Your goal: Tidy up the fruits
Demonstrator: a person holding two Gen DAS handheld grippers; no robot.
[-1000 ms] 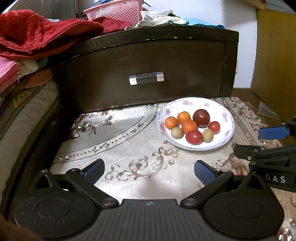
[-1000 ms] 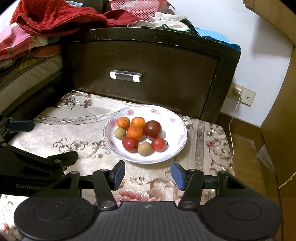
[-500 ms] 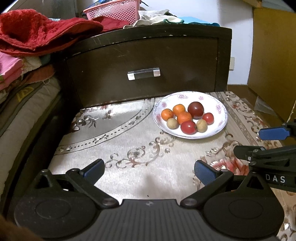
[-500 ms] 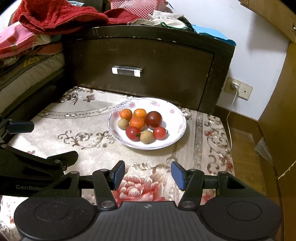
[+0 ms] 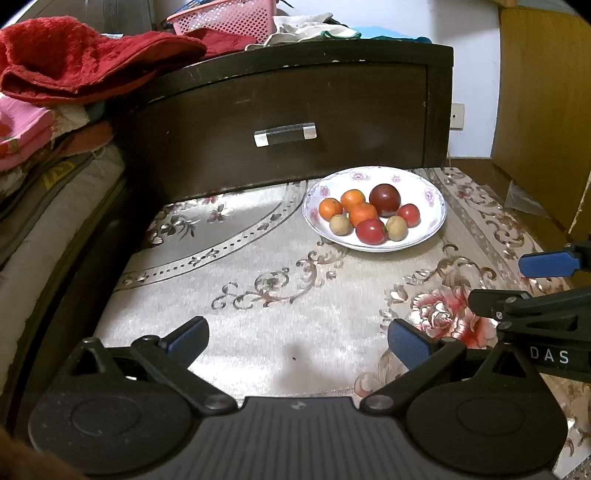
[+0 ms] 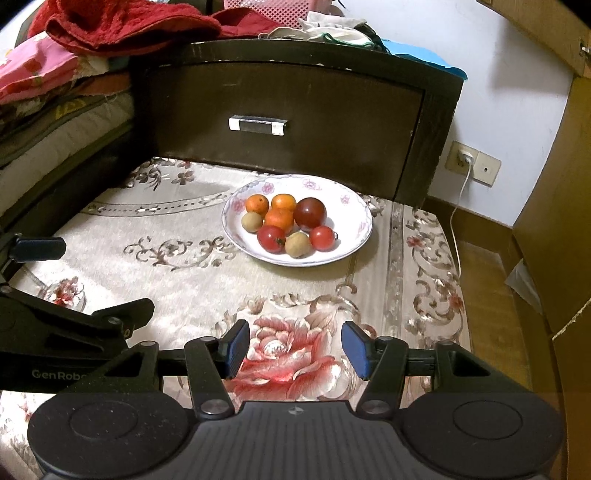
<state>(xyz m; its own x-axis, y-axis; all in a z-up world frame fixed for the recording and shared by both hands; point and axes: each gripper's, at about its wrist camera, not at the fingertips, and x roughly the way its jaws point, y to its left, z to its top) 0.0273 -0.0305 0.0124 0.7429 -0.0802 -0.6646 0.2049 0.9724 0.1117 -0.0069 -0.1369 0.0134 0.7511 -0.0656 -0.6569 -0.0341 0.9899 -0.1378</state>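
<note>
A white floral plate sits on the patterned cloth near the dark drawer. It holds several small fruits: three oranges, a dark red plum, red tomatoes and two tan round fruits. My left gripper is open and empty, well short of the plate. My right gripper is open and empty, also short of the plate. Each gripper shows at the edge of the other's view.
A dark wooden drawer front with a clear handle stands behind the plate. Red towels, a pink basket and clothes lie on top. Bedding is stacked at left. A wall socket with a cord is at right.
Both grippers have pulled back from the plate, which now looks smaller and farther away. Both stay open and empty.
</note>
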